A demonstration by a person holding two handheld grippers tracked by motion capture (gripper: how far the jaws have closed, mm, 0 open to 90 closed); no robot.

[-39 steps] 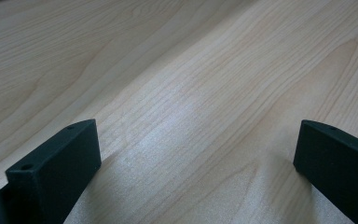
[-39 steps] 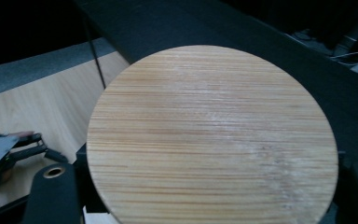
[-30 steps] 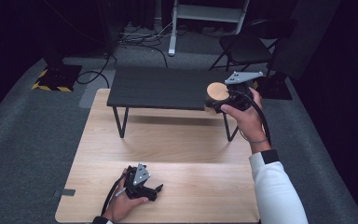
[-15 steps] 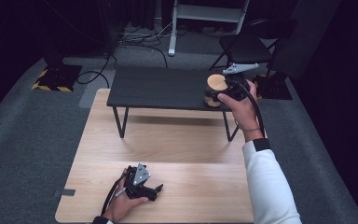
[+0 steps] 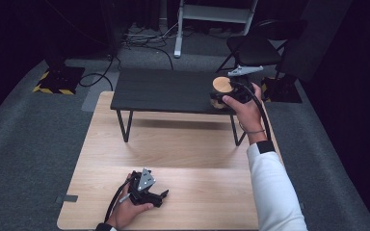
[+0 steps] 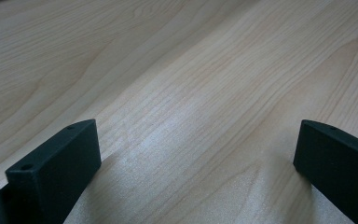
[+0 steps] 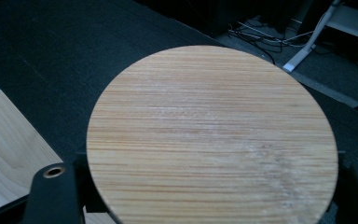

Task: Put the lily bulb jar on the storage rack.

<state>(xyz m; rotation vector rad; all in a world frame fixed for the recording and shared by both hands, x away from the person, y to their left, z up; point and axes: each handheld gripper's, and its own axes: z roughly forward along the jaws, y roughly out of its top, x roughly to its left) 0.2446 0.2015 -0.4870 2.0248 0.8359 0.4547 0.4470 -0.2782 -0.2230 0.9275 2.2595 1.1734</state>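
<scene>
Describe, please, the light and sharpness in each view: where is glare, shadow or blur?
High view: room edges dark, light table evenly lit, the black shelf casting a soft shadow. Left gripper view: pale sheen on the wood; the fingers sharp. Right gripper view: round wooden lid slightly soft, background dim.

Dark studio: floor cables (image 5: 149, 41), carpet (image 5: 24, 139)

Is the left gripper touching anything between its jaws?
Apart. The left gripper view shows the left gripper open, with bare wooden table between its jaws.
</scene>
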